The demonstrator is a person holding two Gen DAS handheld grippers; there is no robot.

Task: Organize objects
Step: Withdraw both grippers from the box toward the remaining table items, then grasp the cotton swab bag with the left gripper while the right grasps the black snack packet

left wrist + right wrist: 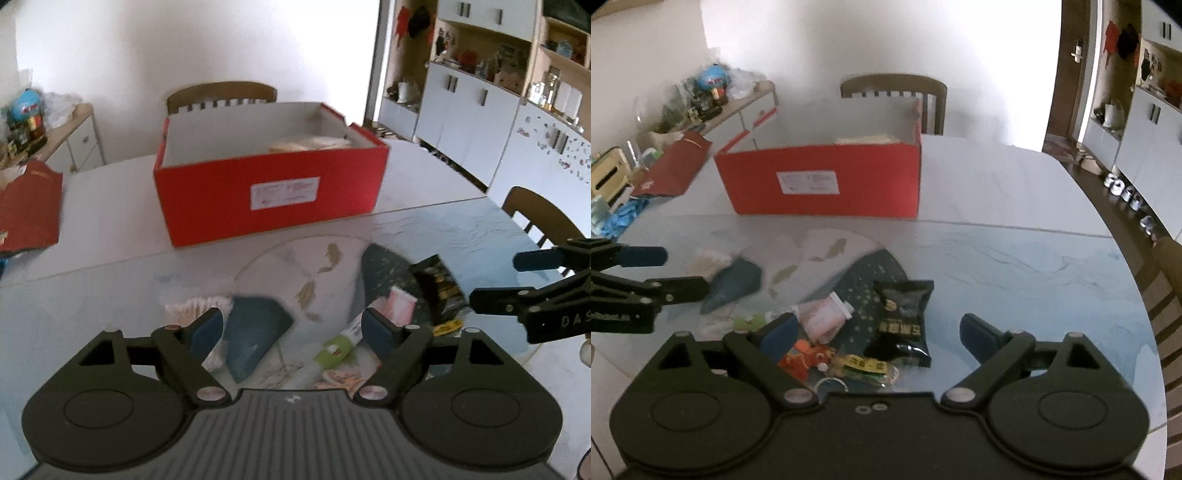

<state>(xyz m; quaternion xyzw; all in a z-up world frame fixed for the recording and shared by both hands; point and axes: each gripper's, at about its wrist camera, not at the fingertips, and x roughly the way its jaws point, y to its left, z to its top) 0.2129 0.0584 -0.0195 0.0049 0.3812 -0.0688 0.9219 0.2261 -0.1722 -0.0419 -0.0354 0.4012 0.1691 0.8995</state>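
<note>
Spreading wide, your left gripper (293,330) is hanging empty over a green-labelled tube (334,349) and a blue pouch (255,334). Your right gripper (877,338) is gaping too, holding nothing, above a black snack packet (905,314) and an orange toy (805,360). Beyond the clutter, the red box (827,181) is sitting open on the table (1015,258).

Red shoebox (827,181): open, upright, at 12 o'clock. Black snack packet (904,321), flat, lies at 6 o'clock.
</note>
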